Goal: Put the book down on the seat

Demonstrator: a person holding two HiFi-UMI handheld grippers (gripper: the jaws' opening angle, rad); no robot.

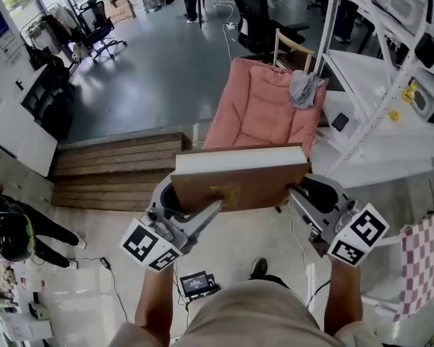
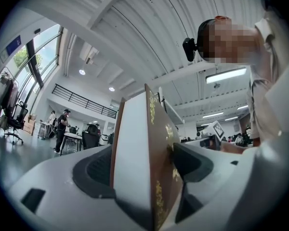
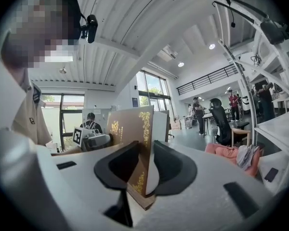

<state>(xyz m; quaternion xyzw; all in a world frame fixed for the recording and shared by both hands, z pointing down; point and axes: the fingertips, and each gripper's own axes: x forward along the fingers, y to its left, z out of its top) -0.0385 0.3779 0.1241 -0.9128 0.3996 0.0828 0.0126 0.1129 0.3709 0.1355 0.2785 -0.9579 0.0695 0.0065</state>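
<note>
The left claw (image 1: 197, 212) and right claw (image 1: 302, 196) each pinch one end of the brown book (image 1: 239, 183), which is held flat at frame centre. The pink seat (image 1: 257, 110) stands beyond it, at upper centre.

left gripper (image 1: 202, 219): fingers squeezed on the book's (image 1: 239, 188) left end | right gripper (image 1: 298, 194): fingers squeezed on its right end | arms (image 1: 155, 302): both held out, side by side

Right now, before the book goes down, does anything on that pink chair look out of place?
Yes: a crumpled grey cloth hangs bunched at the top right corner of the pink chair, against its back. Nothing else stands out on the cushion showing above the book.
</note>
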